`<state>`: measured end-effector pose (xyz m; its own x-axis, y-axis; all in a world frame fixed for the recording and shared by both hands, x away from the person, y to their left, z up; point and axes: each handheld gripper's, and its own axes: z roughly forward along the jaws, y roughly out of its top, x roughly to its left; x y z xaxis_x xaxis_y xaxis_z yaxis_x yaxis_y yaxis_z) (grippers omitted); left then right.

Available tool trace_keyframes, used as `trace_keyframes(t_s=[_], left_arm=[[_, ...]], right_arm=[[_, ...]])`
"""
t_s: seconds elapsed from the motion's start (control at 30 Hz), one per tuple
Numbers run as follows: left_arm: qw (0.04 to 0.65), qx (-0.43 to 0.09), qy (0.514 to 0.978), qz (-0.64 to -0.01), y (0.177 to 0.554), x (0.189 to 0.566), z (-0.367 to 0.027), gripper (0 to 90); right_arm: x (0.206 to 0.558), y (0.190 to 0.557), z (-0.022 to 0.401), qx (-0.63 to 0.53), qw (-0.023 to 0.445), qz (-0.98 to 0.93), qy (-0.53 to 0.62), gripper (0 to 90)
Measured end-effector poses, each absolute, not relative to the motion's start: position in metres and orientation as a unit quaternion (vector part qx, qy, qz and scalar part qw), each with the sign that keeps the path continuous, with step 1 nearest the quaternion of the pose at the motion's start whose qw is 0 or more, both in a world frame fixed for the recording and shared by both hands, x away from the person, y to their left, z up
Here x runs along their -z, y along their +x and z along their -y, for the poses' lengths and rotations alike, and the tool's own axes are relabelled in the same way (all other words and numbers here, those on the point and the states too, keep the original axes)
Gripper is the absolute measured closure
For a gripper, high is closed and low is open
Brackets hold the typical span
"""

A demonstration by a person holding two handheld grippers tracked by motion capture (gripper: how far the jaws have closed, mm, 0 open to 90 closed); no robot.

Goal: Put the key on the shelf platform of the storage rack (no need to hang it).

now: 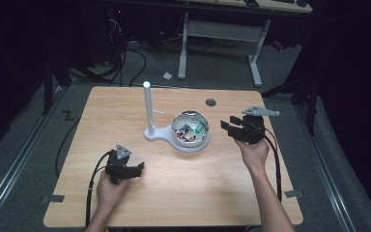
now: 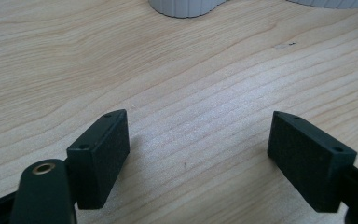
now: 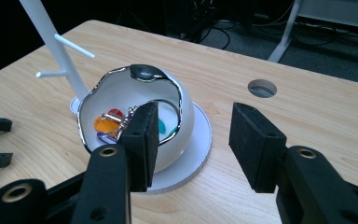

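So the white bowl [image 1: 191,129] sits a bit right of the middle of the desk [image 1: 125,101], on the round end of a flat white base [image 1: 160,134]. It's got a wavy shiny rim and a jumble of small colourful bits [image 3: 107,125] inside: orange, red, teal, some metal rings. Can't make out exactly what they are. On the narrow end of that same base, just left of the bowl, a thin white post [image 1: 148,108] stands upright with short pegs sticking out sideways.

The right tool [image 1: 231,126] hovers just to the right of the bowl, pointing at it, jaws apart with nothing between them. In the right gripper view the bowl is right past the left jaw, not touching as far as I can tell. The left tool [image 1: 140,167] is down at the near left part of the desk, well apart from the bowl, jaws spread wide over bare wood, nothing held.

The desk is light wood grain with a round cable hole [image 1: 210,102] near the far edge, behind the bowl. There are bits of grey tape [image 1: 53,198] at the near corners. The room around it is dark, with grey carpet [image 1: 212,72], black cables on the floor at the back left and a white-legged table [image 1: 222,34] behind.
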<state>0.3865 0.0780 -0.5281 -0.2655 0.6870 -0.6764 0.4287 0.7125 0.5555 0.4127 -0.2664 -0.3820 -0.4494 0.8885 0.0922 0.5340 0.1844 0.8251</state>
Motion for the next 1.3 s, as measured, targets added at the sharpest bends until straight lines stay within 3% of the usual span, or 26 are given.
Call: trace_keyframes(t_s=[1.3], left_arm=[[0.491, -0.132, 0.355, -0.785, 0.387, 0.528, -0.078, 21.0]], right_arm=[[0.369, 0.338, 0.311, -0.448, 0.239, -0.700, 0.502, 50.0]])
